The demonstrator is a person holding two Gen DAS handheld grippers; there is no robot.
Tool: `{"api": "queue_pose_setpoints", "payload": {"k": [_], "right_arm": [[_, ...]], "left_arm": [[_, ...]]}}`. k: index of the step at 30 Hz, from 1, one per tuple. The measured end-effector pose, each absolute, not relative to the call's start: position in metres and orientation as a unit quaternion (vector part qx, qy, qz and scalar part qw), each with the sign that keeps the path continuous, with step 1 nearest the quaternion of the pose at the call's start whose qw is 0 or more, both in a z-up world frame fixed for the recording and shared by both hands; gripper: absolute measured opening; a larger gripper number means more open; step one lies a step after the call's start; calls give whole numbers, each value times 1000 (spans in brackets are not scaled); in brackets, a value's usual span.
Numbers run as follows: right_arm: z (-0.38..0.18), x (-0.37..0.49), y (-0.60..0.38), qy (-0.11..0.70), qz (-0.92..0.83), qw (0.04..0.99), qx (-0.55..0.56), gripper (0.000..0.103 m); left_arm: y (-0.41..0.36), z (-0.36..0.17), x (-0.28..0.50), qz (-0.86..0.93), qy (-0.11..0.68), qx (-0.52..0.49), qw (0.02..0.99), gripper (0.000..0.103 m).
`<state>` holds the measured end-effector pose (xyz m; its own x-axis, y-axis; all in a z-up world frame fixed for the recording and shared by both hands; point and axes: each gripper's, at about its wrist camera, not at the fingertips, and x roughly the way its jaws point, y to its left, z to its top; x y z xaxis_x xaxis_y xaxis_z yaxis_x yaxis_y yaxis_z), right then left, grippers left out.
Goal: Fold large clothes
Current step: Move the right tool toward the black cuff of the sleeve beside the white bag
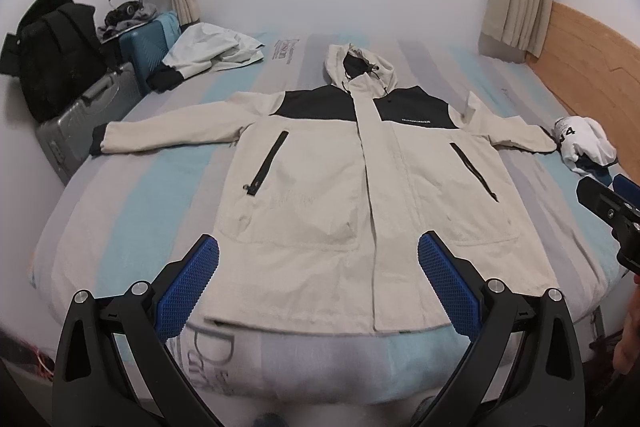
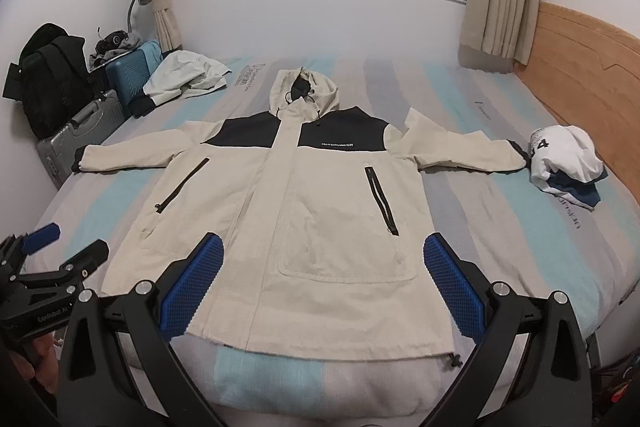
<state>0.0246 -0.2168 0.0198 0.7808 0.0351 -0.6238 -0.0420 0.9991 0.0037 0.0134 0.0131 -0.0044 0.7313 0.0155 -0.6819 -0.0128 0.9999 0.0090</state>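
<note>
**Both grippers hovering open, jacket flat and unfolded**

The left hand-held gripper (image 1: 318, 283) is hanging w/ jaws spread wide, holding nothing, above the hem on the jacket's pocket side. The right hand-held gripper (image 2: 324, 283) is doing likewise, blue pads (image 2: 192, 287) far apart, empty, over the other hem half. Neither is touching fabric.

The jacket (image 1: 320, 187) is lying face-up on the bed (image 1: 120, 195), zipped, sleeves stretched out to both sides, hood (image 1: 360, 67) pointing toward the far wall, hem near the front edge of the mattress.

Handling, as a judgement: shell fabric is looking light but fairly stiff and slick, so thin pinches are likely slipping; the placket and pockets are adding bulk along the centre. Best holds are probably a cuff (image 1: 98, 141) or shoulder seam, to bring each sleeve across the chest first, then the hem corners.

Other stuff: a crumpled garment (image 1: 212, 51) at the far-left corner, a white-and-blue bundle (image 2: 564, 163) touching or nearly touching the right-hand cuff, suitcases (image 1: 92, 115) beside the bed.
</note>
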Motion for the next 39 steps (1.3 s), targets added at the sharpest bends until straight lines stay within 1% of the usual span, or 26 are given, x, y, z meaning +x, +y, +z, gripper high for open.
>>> {"api": "queue_pose_setpoints", "payload": {"k": [3, 6, 9, 11, 16, 20, 23, 26, 30, 39], "right_arm": [[9, 57, -217, 334, 19, 942, -5, 96], [2, 101, -224, 347, 14, 938, 19, 96], [8, 133, -228, 349, 9, 937, 22, 96], [21, 155, -231, 353, 5, 935, 17, 96], [61, 200, -240, 380, 10, 925, 10, 96], [92, 232, -246, 401, 23, 916, 6, 96], [108, 256, -253, 413, 33, 910, 5, 96], [113, 280, -256, 420, 34, 907, -7, 96], [108, 325, -266, 436, 16, 900, -9, 96], [70, 408, -314, 457, -28, 889, 5, 96]], "left_arm": [[18, -12, 45, -11, 372, -1, 928, 97], [25, -20, 86, -39, 389, -33, 920, 97], [24, -17, 124, -28, 395, -18, 918, 97], [25, -6, 148, -19, 402, -17, 915, 97], [17, 39, 196, -6, 423, -10, 906, 97], [6, 68, 221, 2, 440, 2, 898, 97], [2, 84, 237, 14, 455, -3, 890, 97], [1, 95, 255, 24, 460, -2, 888, 97], [8, 90, 288, 28, 471, 5, 882, 97], [22, 43, 396, 1, 486, 3, 874, 97]]}}
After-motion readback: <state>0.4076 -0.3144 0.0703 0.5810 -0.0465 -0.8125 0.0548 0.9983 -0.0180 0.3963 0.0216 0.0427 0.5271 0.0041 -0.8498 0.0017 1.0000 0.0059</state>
